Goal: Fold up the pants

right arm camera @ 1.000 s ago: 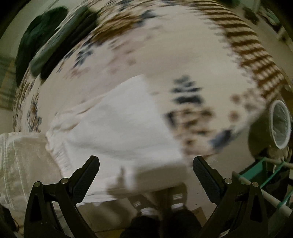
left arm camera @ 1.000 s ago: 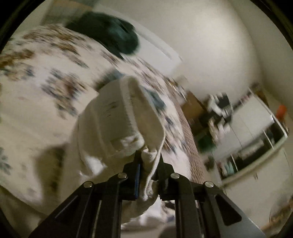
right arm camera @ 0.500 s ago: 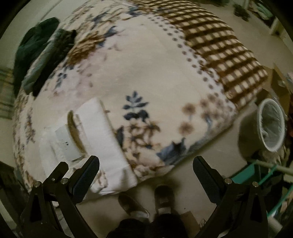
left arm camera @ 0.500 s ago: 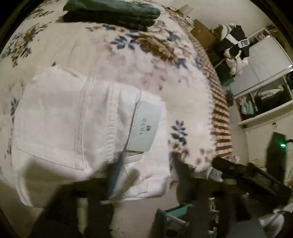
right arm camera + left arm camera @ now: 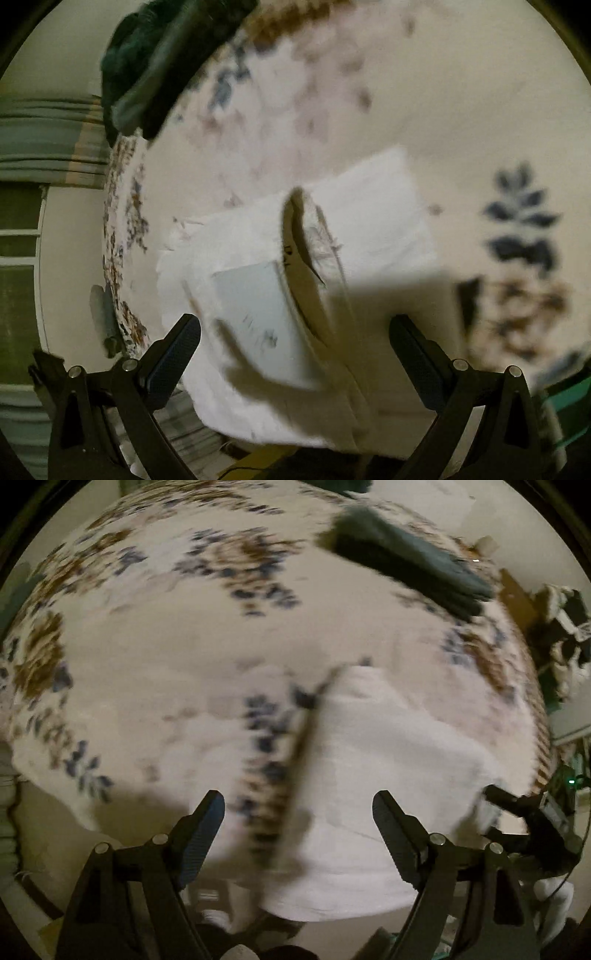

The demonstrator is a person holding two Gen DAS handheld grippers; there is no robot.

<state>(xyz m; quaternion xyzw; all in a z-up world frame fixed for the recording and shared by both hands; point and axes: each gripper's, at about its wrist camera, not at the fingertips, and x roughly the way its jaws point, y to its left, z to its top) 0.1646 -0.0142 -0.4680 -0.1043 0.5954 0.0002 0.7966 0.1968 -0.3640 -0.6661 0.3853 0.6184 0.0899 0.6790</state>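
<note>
The white pants lie folded into a thick bundle at the near edge of the floral bedspread. My left gripper is open and empty, hovering just above the bundle's left side. In the right wrist view the pants show a pale label patch and the waistband opening on top. My right gripper is open and empty, its jaws spread wide above the near end of the bundle. Both views are motion-blurred.
Dark green folded garments lie at the far side of the bed, also seen in the right wrist view. The right gripper's body shows at the right. Cluttered shelves stand beyond the bed. A window is at left.
My left gripper let go of the white cloth and opened wide. The pants now lie folded on the bed. Both grippers swung around over the bundle.
</note>
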